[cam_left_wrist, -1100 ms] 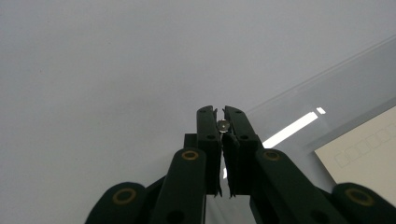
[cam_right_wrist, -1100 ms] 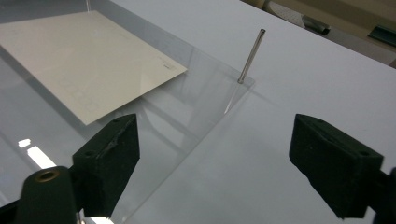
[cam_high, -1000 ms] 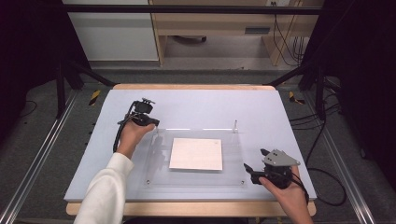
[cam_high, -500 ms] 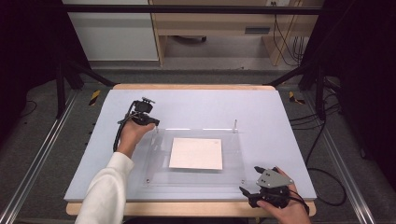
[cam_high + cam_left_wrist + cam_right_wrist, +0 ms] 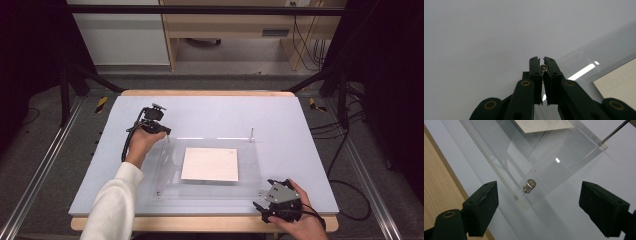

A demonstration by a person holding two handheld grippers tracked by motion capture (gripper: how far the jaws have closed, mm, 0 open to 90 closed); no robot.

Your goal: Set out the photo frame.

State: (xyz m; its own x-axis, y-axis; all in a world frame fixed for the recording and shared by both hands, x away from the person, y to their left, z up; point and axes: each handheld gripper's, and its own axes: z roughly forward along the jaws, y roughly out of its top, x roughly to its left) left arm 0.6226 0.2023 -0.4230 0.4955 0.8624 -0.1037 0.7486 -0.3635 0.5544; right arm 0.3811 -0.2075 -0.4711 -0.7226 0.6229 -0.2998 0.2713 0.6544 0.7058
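A clear acrylic plate (image 5: 172,170) lies on the pale blue table with a white sheet (image 5: 210,164) at its middle. My left gripper (image 5: 159,127) stands at the plate's back left corner, shut on a thin metal pin (image 5: 544,67) whose round end shows between the jaws of the left gripper (image 5: 542,58). My right gripper (image 5: 262,194) is open at the plate's front right corner. In the right gripper view a short metal cylinder (image 5: 529,186) stands on that corner, between the wide-apart jaws of the right gripper (image 5: 541,195) and untouched.
A thin metal post (image 5: 251,134) rises from the plate's back right corner, seen as a rod (image 5: 614,131) in the right gripper view. The table's wooden front edge (image 5: 439,185) runs just beside the right gripper. Cables trail off the table's right side.
My right gripper has moved from the plate's right side toward the table's front edge, down to the front right corner. The left gripper has stayed in place.
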